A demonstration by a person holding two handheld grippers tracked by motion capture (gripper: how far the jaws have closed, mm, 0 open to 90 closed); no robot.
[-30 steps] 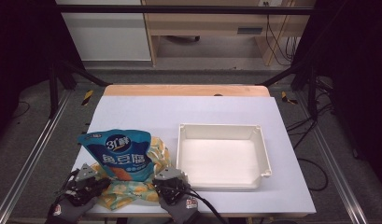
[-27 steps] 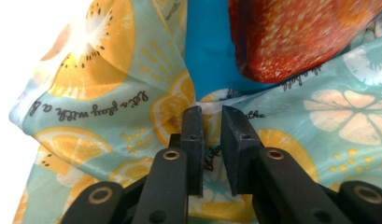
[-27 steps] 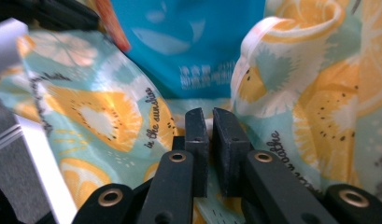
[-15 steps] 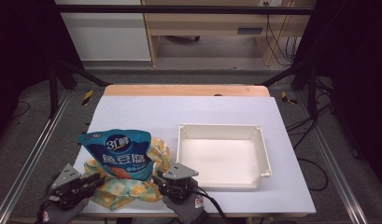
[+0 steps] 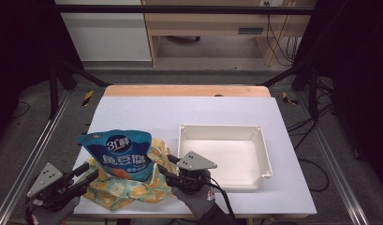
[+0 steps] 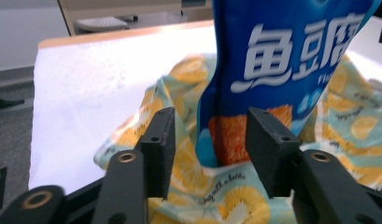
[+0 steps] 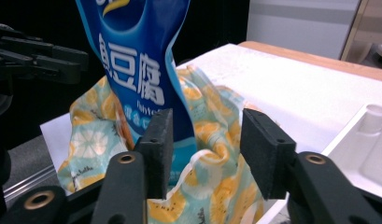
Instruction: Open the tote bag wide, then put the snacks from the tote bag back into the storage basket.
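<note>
A blue snack pouch [image 5: 118,153] stands upright in a crumpled lemon-print cloth bag [image 5: 133,190] near the table's front left. My left gripper [image 5: 86,174] is at the cloth's left edge, open; in the left gripper view its jaws [image 6: 209,140] frame the pouch's [image 6: 291,56] lower corner and the cloth [image 6: 347,121] without touching them. My right gripper [image 5: 164,165] is at the cloth's right side, also open. In the right gripper view its jaws [image 7: 207,140] bracket a cloth [image 7: 216,116] fold in front of the pouch [image 7: 137,60].
An empty white tray [image 5: 266,157] sits right of the cloth bag, close beside the right gripper; its corner [image 7: 368,135] appears in the right gripper view. The white table [image 5: 189,115] has bare room behind the bag. Metal frame rails run along both sides.
Both grippers have come off the cloth. The left one drew back toward the table's front left corner; the right one shifted slightly right. The pouch stays upright.
</note>
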